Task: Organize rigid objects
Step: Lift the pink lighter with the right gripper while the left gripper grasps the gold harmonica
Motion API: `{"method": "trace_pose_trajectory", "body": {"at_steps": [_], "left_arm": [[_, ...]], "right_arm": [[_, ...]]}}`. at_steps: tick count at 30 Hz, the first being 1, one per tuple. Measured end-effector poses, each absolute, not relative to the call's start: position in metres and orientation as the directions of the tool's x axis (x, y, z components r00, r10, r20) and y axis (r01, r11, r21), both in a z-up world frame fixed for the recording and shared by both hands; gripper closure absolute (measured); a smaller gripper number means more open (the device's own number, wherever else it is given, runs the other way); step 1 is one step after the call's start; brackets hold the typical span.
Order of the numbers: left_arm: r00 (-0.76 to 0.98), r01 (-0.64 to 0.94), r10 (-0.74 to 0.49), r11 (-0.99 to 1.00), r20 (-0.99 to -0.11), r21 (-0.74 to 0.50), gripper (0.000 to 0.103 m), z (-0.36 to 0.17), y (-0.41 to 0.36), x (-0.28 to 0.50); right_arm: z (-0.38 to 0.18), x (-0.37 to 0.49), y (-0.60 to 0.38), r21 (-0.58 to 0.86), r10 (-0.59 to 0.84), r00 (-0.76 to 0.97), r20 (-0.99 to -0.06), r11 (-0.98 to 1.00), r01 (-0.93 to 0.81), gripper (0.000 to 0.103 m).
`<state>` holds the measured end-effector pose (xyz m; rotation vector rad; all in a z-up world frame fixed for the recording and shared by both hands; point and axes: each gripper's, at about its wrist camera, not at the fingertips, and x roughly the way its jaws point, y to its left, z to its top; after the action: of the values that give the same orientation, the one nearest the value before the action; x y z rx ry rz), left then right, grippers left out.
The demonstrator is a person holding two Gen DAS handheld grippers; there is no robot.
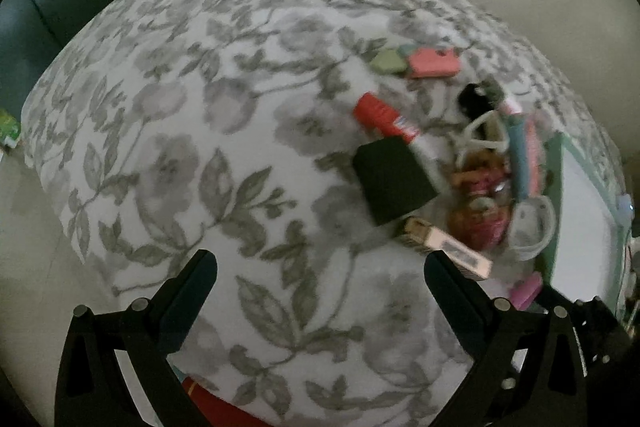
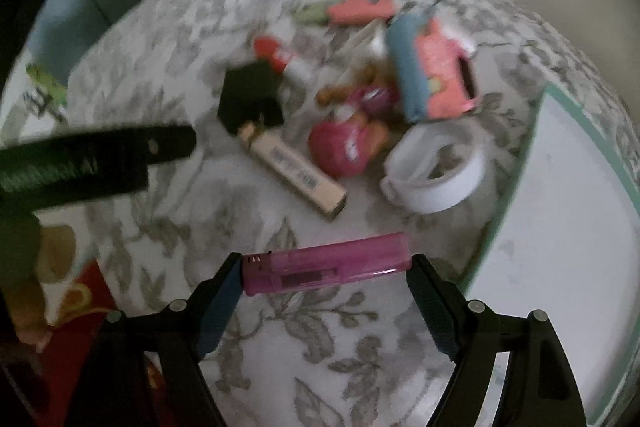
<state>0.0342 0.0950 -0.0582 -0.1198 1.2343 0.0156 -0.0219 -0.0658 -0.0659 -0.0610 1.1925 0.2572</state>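
Right tool [image 2: 324, 273] grips the pink lighter [image 2: 326, 263] endwise, left tool [image 1: 320, 267] open and empty; pile beside the tray [image 2: 560, 227] remains unsorted.

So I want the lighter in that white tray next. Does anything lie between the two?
Nothing visible does. The right gripper holds the pink lighter end to end, and only bare floral cloth separates it from the tray at right. The white band lies farther back.
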Motion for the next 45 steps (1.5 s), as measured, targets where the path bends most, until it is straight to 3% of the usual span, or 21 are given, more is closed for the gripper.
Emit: {"method": "trace_pose_trajectory", "body": {"at_steps": [8, 17, 34, 36, 38, 45], "left_arm": [[0.359, 0.059, -0.075, 0.997, -0.930, -0.057, 0.000, -0.052, 0.076, 0.035], [0.326, 0.244, -0.092, 0.970, -0.941, -0.010, 0.000, -0.073, 0.036, 0.045], [0.287, 0.393, -0.106, 0.919, -0.952, 0.016, 0.000, -0.097, -0.001, 0.049], [0.292, 0.402, -0.095, 0.915, -0.952, 0.033, 0.004, -0.097, -0.004, 0.047], [0.286, 0.410, -0.101, 0.912, -0.953, 0.026, 0.016, -0.097, -0.004, 0.046], [0.288, 0.433, -0.106, 0.901, -0.952, 0.030, 0.020, -0.095, -0.008, 0.040]], "right_arm": [[-0.020, -0.028, -0.123, 0.102, 0.125, 0.445, -0.887, 0.992, -0.075, 0.019], [-0.009, -0.031, -0.185, 0.144, 0.078, 0.478, -0.875, 0.984, 0.102, 0.019], [-0.018, -0.021, -0.196, 0.152, 0.074, 0.447, -0.891, 0.978, 0.143, 0.019], [-0.019, -0.020, -0.196, 0.152, 0.073, 0.444, -0.893, 0.978, 0.145, 0.019], [-0.019, -0.021, -0.197, 0.153, 0.074, 0.443, -0.893, 0.977, 0.146, 0.019], [-0.020, -0.020, -0.198, 0.157, 0.076, 0.436, -0.897, 0.975, 0.155, 0.019]]}}
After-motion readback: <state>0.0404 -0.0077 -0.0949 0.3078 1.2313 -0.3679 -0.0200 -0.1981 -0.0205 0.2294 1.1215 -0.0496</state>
